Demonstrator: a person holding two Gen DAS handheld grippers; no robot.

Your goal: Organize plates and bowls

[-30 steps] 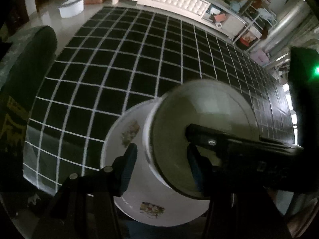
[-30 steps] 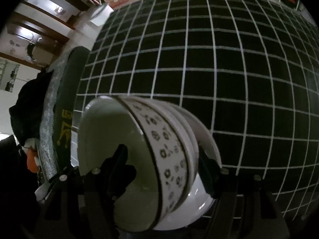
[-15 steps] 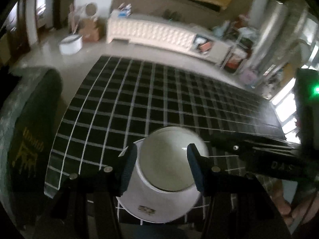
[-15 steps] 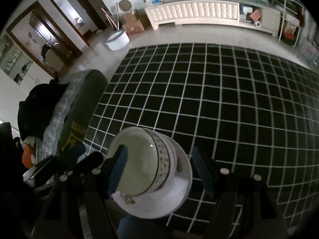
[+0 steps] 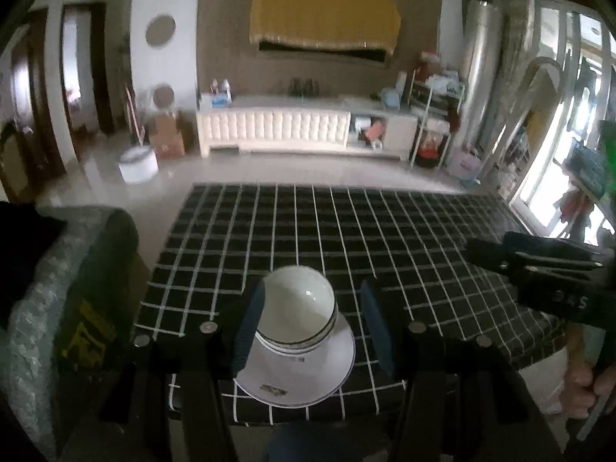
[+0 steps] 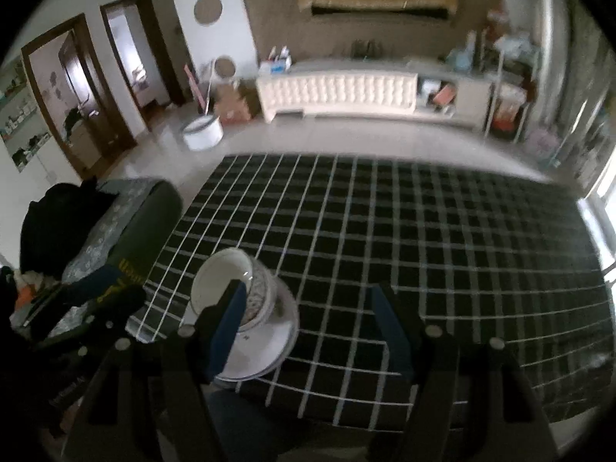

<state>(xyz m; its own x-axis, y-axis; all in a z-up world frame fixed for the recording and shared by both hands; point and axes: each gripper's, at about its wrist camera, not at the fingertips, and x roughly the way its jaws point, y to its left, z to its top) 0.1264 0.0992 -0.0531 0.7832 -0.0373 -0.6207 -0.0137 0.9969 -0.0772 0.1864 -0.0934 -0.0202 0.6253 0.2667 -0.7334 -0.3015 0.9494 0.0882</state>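
Both of your grippers hang above the near edge of the table (image 5: 385, 231), and both are empty. The left gripper (image 5: 312, 323) has its fingers spread wide, with the stack showing between them but well below, untouched. The right gripper (image 6: 308, 327) is spread just as wide, the stack sitting below and to the left of its left finger (image 6: 225, 331).

That stack is the task's thing: bowls (image 5: 296, 308) nested together (the rings at the rim suggest more than one, though I cannot count them) on a plate (image 5: 308, 377). The top bowl looks empty, white inside, with only a glint of light. The plate holds nothing but the bowls.

The risks, as I judge them:
- The plate sits right at the table's near edge, directly under your left gripper, perhaps overhanging a little. A nudge toward you could tip it off.
- The bowls stand tall on a shallow plate, so a sideways knock from either finger could slide them.
- Your right gripper shows at the right of the left view (image 5: 539, 269), so the two tools could collide if both go for the stack.

Beyond the stack, ahead of both grippers, the checked cloth shows nothing else on it. A dark chair (image 6: 127, 231) stands to the left.
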